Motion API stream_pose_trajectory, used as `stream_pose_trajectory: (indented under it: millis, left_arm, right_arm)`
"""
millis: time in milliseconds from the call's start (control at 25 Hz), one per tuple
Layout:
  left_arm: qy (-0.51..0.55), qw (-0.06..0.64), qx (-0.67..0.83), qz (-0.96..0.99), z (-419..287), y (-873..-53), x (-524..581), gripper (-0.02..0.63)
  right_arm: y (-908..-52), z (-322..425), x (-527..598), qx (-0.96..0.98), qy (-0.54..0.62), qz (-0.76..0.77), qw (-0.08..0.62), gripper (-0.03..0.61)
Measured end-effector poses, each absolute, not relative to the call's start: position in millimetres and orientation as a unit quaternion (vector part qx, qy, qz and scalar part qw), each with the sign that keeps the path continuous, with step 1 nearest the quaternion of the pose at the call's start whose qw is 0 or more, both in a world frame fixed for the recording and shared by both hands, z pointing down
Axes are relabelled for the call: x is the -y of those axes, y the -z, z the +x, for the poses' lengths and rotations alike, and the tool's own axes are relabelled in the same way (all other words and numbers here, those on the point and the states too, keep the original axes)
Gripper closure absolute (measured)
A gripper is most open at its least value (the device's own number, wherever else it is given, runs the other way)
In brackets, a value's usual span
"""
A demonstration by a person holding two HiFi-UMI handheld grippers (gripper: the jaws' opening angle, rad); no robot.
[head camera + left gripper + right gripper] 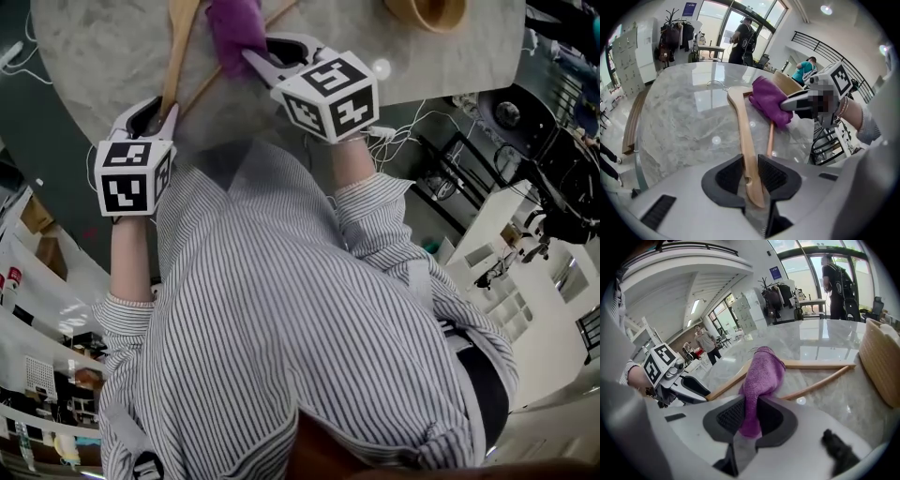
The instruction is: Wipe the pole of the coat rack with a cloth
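On the marble surface (684,117), the left gripper (750,165) has its fingers clamped on the wooden hanger (740,117) tip, the right gripper (750,405) on the purple cloth (761,371) draped over it; hard wiping could lever the hanger loose.

Daylight floods in through the tall windows (715,21) ahead of me, and a ceiling lamp (826,9) throws small white glints on the marble top (684,122). My two gripper views bulge and go black at the corners. The cloth (761,376) reads sharp; my head view stretches toward its edges
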State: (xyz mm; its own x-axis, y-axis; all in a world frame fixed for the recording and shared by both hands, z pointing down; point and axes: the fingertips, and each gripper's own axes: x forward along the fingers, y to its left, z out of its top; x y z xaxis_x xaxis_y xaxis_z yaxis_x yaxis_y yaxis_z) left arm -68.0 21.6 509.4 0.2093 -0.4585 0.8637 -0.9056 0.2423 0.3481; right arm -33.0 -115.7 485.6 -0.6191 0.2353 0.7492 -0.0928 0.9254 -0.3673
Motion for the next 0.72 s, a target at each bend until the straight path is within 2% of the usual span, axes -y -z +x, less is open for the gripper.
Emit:
stream_pose_trajectory:
  millis: [720]
  left_arm:
    - [-0.223, 0.536, 0.608, 0.542, -69, -512, -20, 0.514]
  right_arm:
    - [-487, -31, 172, 0.881, -0.173, -0.026, 0.439, 0.511]
